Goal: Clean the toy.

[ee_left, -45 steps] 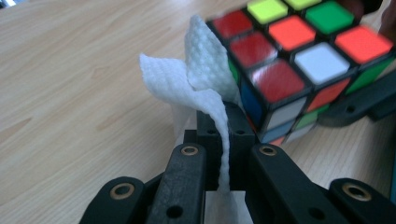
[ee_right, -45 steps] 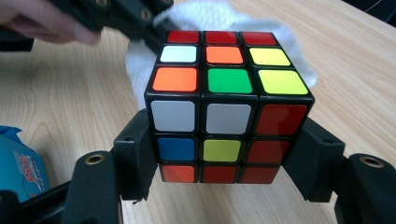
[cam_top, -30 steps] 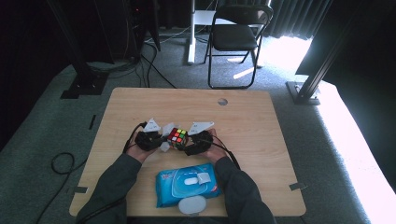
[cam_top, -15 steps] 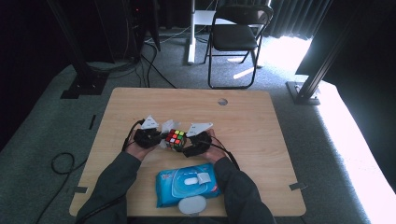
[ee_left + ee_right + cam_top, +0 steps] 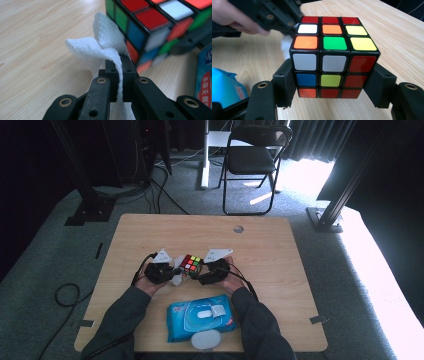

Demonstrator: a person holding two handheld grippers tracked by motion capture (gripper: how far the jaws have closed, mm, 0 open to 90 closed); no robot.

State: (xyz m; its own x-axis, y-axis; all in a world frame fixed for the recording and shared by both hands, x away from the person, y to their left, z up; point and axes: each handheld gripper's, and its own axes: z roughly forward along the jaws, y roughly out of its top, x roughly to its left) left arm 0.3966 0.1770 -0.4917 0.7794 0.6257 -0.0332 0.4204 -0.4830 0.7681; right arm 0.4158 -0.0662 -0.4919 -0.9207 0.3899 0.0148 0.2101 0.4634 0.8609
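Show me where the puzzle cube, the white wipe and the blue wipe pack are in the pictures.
puzzle cube (image 5: 331, 62), right gripper view, on the white middle tile of its near face.
white wipe (image 5: 93, 48), left gripper view, on the bunched fold above the jaws.
blue wipe pack (image 5: 177, 322), high view, on its blue left part.

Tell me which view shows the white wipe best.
The left gripper view: the white wipe sits close up, pinched between the left gripper jaws and touching the puzzle cube. In the high view it is a small white scrap beside the cube. In the right gripper view just a pale blur behind the cube.
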